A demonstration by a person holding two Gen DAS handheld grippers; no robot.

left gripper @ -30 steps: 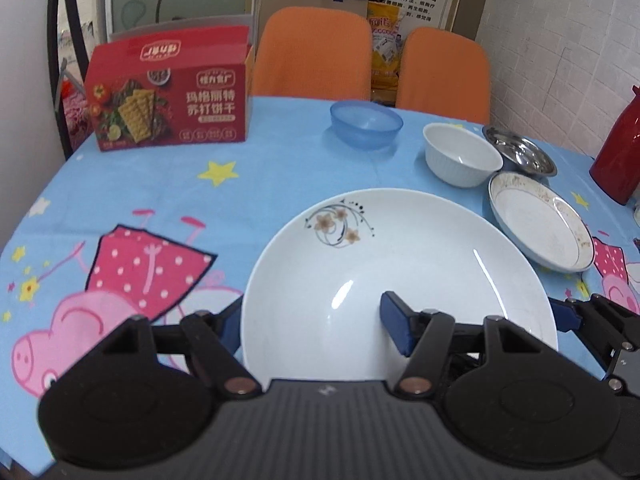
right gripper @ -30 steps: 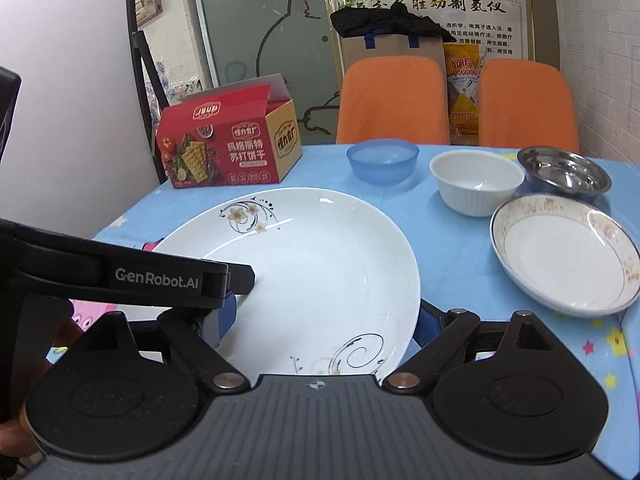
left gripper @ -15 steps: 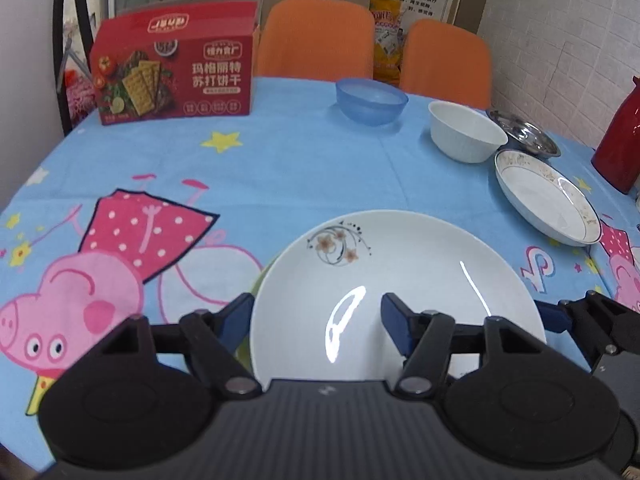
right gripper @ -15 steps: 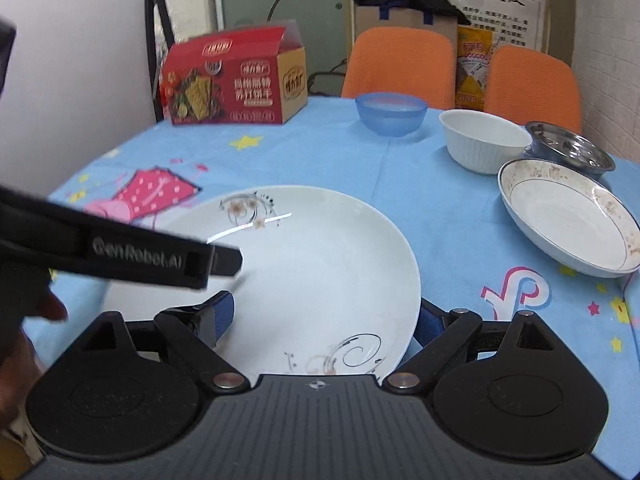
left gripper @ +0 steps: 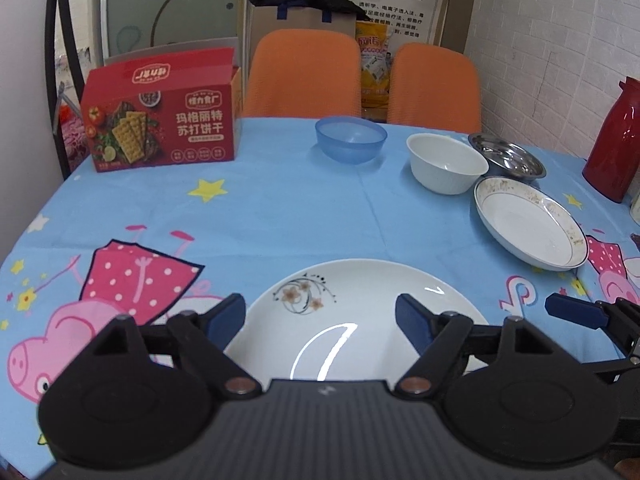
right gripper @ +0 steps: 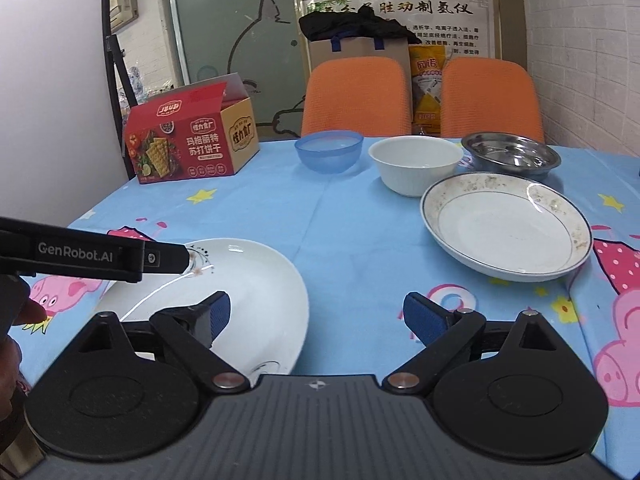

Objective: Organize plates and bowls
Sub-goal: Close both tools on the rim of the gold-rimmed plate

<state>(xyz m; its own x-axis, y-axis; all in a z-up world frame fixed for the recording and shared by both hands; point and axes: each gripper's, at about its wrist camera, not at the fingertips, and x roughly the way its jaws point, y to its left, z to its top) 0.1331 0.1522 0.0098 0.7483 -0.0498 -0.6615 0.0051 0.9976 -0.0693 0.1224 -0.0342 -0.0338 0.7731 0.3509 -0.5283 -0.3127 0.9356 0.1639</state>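
A large white plate with a flower print [left gripper: 352, 320] lies on the tablecloth at the near edge; it also shows in the right wrist view [right gripper: 248, 292]. My left gripper [left gripper: 320, 320] is open, its fingers over the plate's near part, holding nothing. My right gripper [right gripper: 316, 316] is open and empty, its left finger over the plate's right edge, its right finger over bare cloth. Further back stand a gold-rimmed white plate [left gripper: 528, 224], a white bowl [left gripper: 444, 164], a blue bowl [left gripper: 350, 140] and a steel dish [left gripper: 506, 158].
A red cracker box [left gripper: 160, 116] stands at the back left. A red thermos [left gripper: 616, 140] stands at the right edge. Two orange chairs [left gripper: 304, 72] are behind the round table [left gripper: 280, 208]. The left gripper's body [right gripper: 92, 258] crosses the right wrist view at left.
The flowered plate has come down and now lies on the cloth near the front edge. Both grippers have drawn back from it; the right one has shifted right, off the plate's edge.
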